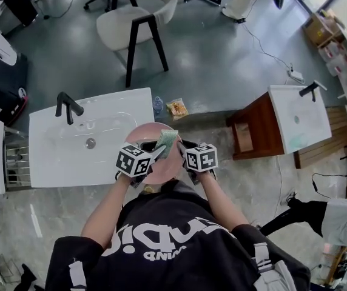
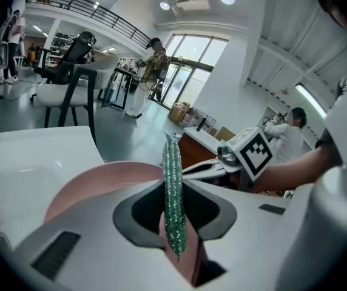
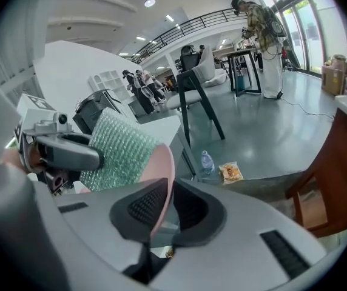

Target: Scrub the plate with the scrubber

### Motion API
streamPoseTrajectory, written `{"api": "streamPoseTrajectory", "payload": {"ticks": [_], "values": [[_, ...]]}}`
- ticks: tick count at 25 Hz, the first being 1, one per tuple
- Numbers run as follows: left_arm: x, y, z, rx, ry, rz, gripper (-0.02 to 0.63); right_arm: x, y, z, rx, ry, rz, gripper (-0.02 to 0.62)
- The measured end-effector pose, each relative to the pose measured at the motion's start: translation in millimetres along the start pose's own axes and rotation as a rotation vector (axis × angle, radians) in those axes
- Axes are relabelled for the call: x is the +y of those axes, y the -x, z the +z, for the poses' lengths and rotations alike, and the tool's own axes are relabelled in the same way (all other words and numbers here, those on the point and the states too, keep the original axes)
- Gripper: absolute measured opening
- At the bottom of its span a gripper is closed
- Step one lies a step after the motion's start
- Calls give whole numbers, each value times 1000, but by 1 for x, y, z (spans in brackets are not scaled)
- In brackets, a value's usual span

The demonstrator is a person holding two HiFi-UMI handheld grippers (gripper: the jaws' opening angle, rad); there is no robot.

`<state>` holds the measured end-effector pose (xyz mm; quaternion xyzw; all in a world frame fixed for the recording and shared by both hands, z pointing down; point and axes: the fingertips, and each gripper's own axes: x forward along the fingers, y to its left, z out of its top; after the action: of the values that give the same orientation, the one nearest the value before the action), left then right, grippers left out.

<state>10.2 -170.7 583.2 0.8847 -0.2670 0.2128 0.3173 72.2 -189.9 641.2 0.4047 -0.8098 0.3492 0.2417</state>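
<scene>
A pink plate [image 1: 144, 137] is held up on edge in front of the person, beside the white sink [image 1: 52, 156]. My right gripper [image 1: 184, 147] is shut on its rim; in the right gripper view the plate [image 3: 163, 173] runs thin between the dark pads [image 3: 142, 208]. My left gripper [image 1: 156, 154] is shut on a green mesh scrubber [image 1: 166, 142], which shows edge-on in the left gripper view as a narrow green strip [image 2: 173, 193]. The scrubber [image 3: 116, 150] lies against the plate's face. The right gripper's marker cube [image 2: 253, 153] shows past the plate [image 2: 94, 180].
The sink has a black tap [image 1: 68, 107] at its far side. A water bottle [image 1: 157, 105] and a snack packet [image 1: 177, 108] lie on the floor beyond the plate. A wooden cabinet with a second basin [image 1: 296, 117] stands to the right, a white chair [image 1: 136, 18] farther off.
</scene>
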Motion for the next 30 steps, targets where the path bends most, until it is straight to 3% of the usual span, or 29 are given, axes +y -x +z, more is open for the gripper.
{"api": "streamPoseTrajectory", "payload": {"ticks": [9,15,22,26,30], "values": [[11,-24,-6,105,-20,20,89,1,-1,1,-12,-23,-5,37],[28,-32,-15,169,-49,74,87,-1,-1,3,-26,-34,-29,28],[46,-43,-23,230,-136,135,89,3,-4,2,-18,-18,-33,28],[52,-46,-21,236,-198,176,89,2,-4,1,-16,-19,-32,28],[64,-41,-16,209,-207,247,89,1,-2,0,-20,-15,-38,28]]}}
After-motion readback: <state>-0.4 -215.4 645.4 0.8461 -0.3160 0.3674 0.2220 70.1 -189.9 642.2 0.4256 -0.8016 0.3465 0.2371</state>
